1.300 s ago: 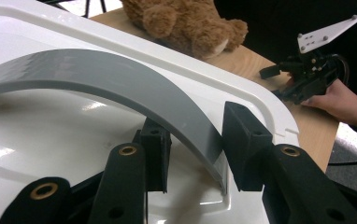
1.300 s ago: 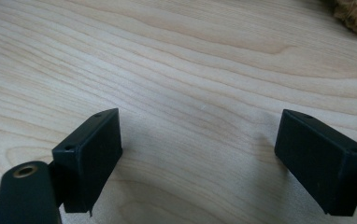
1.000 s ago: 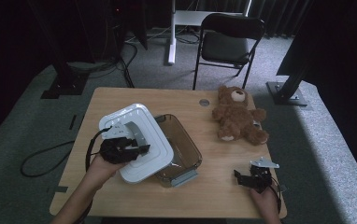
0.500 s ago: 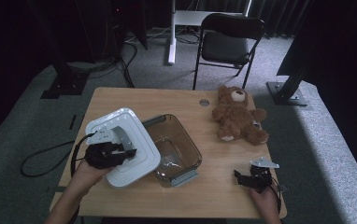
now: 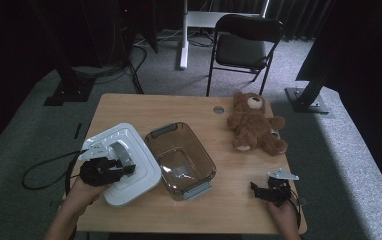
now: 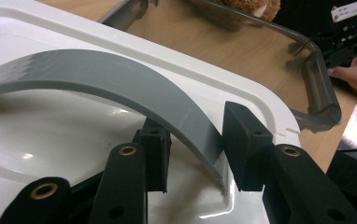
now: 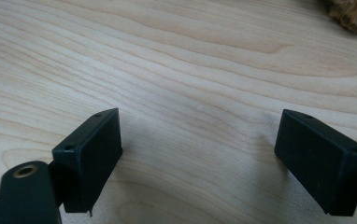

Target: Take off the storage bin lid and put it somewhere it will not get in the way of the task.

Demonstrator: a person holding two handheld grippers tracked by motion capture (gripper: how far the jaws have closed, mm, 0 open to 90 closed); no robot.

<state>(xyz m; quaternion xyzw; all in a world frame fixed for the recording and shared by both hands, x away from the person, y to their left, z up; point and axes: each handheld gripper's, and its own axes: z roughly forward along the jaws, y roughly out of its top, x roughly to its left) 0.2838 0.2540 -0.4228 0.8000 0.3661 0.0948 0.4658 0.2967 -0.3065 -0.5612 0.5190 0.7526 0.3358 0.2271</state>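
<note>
My left gripper (image 5: 120, 167) is shut on the grey arched handle (image 6: 120, 84) of a white lid (image 5: 134, 155), which sits tilted at the table's left front, partly over the edge. In the left gripper view the two black pads (image 6: 244, 140) pinch the handle's end above the lid's white top (image 6: 50, 135). A clear brown container (image 5: 206, 160) stands uncovered just right of the lid. A brown teddy bear (image 5: 254, 122) lies at the back right. My right gripper (image 5: 260, 190) rests open on the wood (image 7: 197, 154) near the front right corner.
The wooden table (image 5: 144, 107) has a small round grommet hole (image 5: 219, 109) near its far edge. A black folding chair (image 5: 246, 45) stands behind it. A black cable (image 5: 44, 170) loops off the left side by my left hand.
My left gripper has carried the white lid leftward and lower, off the brown container, which now stands uncovered. The right gripper has stayed in place.
</note>
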